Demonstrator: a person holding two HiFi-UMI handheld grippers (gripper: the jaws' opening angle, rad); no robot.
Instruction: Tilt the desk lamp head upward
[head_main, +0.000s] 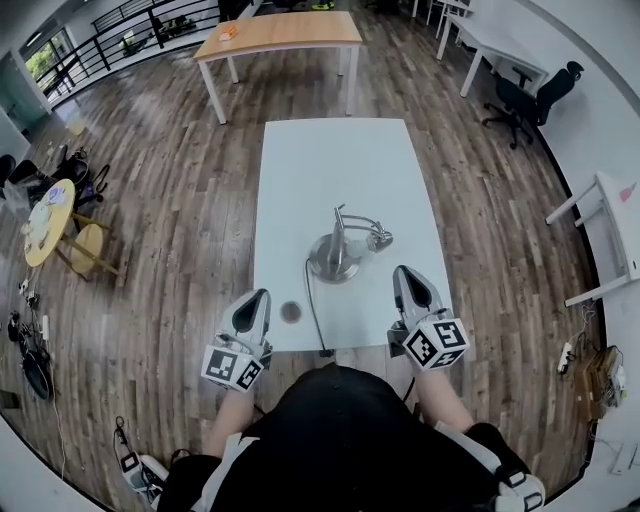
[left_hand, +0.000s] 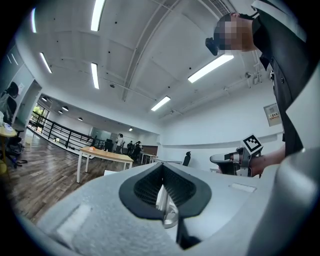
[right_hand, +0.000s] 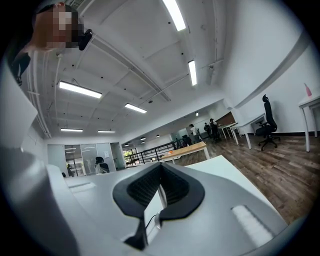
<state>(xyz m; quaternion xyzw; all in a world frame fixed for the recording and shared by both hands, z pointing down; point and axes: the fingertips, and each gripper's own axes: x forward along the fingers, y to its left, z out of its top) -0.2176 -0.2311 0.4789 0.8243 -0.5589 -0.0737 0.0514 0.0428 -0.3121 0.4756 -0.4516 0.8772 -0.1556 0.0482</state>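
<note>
The left gripper (head_main: 256, 300) and right gripper (head_main: 407, 275) hover at the near edge of the white table (head_main: 330, 160), jaws closed on nothing, so this looks like the approach. Just beyond, between them, stands the desk lamp (head_main: 338, 255). Next, one gripper probably must open and reach the lamp head (head_main: 379, 238).
</note>
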